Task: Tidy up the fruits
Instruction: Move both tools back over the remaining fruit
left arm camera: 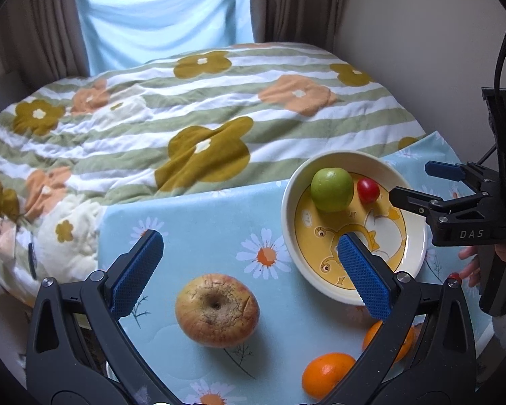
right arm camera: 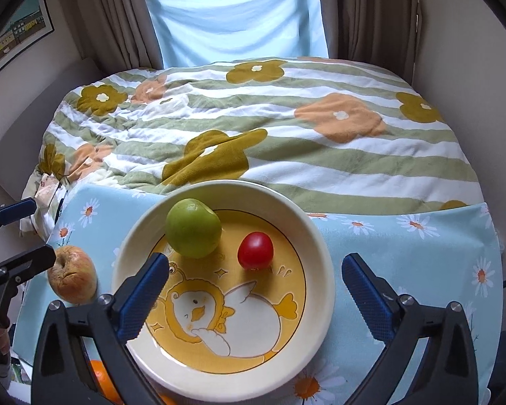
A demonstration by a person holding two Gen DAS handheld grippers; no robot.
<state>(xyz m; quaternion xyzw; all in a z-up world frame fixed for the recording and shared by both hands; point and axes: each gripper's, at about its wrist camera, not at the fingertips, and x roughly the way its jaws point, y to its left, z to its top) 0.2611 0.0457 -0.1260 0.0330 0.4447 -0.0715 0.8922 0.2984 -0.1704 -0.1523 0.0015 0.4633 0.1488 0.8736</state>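
A cream bowl with a yellow duck picture stands on a blue daisy cloth. In it lie a green apple and a small red tomato. A wrinkled red-yellow apple lies on the cloth left of the bowl. Two oranges lie near the front; one orange shows behind my right gripper's left finger. My left gripper is open and empty just above the wrinkled apple. My right gripper is open and empty over the bowl.
The blue daisy cloth covers a small table whose far edge meets a bed with a striped flower blanket. Curtains and a window stand behind. A framed picture hangs at left. The right gripper's body is beside the bowl.
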